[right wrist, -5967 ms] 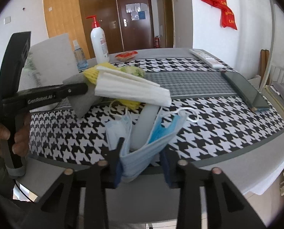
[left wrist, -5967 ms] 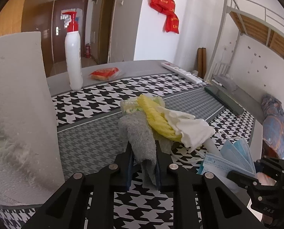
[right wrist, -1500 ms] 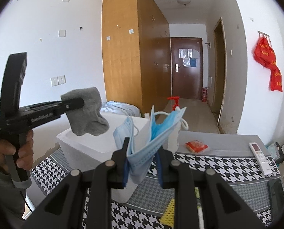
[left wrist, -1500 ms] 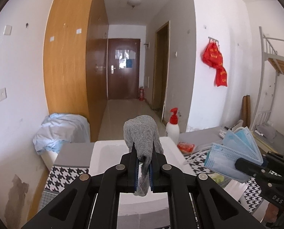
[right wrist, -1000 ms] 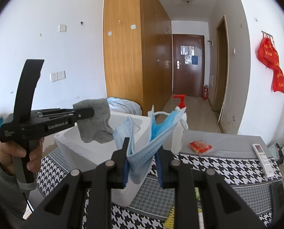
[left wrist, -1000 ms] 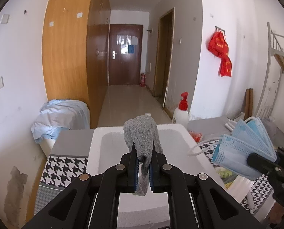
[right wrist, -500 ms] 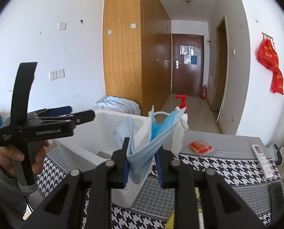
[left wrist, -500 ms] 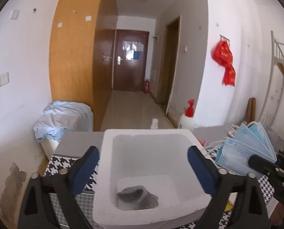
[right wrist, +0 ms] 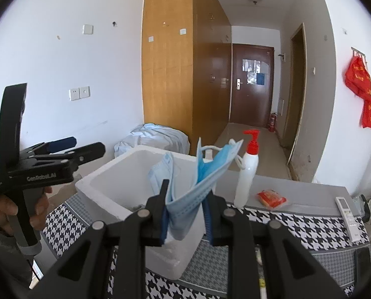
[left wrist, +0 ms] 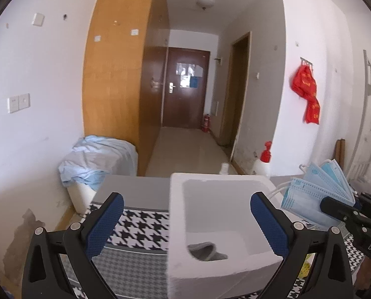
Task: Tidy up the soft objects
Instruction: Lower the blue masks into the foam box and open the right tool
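Grey cloth (left wrist: 206, 250) now in foam box (left wrist: 235, 271) — released.

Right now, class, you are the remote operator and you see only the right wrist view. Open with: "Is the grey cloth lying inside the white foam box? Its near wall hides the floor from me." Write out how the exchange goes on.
Observer: Yes. In the left wrist view the grey cloth lies crumpled on the floor of the foam box, near the front wall.
Operator: Good. The right gripper has the face masks clamped. I see the left gripper only side-on: is anything in it?
Observer: No. The left gripper has its jaws opening wide, and there is nothing between its blue pads.
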A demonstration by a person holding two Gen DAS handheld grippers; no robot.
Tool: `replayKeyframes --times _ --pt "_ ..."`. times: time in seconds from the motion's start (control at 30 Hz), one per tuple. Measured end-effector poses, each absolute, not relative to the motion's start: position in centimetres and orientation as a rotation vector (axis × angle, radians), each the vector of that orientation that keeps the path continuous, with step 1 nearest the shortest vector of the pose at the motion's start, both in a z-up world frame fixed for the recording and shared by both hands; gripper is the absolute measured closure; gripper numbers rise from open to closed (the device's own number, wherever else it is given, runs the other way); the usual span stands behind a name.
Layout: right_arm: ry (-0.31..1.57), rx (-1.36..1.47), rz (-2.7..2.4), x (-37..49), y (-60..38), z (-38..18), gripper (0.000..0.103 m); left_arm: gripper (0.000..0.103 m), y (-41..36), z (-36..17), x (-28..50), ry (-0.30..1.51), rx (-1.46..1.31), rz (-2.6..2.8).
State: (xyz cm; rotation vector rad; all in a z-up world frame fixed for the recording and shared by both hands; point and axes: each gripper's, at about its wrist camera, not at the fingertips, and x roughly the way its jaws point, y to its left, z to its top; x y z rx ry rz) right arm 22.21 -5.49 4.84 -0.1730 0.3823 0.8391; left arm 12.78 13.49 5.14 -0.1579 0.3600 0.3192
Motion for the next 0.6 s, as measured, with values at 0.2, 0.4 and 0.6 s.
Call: replayKeyframes --times 0.2,0.4,0.6 --pt "0.404 -0.172 0.864 22.7 -4.4 4.7 0.075 0.001 14.2 4.9 11.5 0.346 -0.147 0.355" --pt "0.418 -0.176 0.877 22.9 -3.5 4.7 0.075 0.001 14.8 4.7 10.7 0.343 -0.145 0.375" --pt "0.435 -0.185 0.887 23.2 -2.2 4.7 0.075 0.001 15.0 4.6 10.0 0.329 -0.138 0.393"
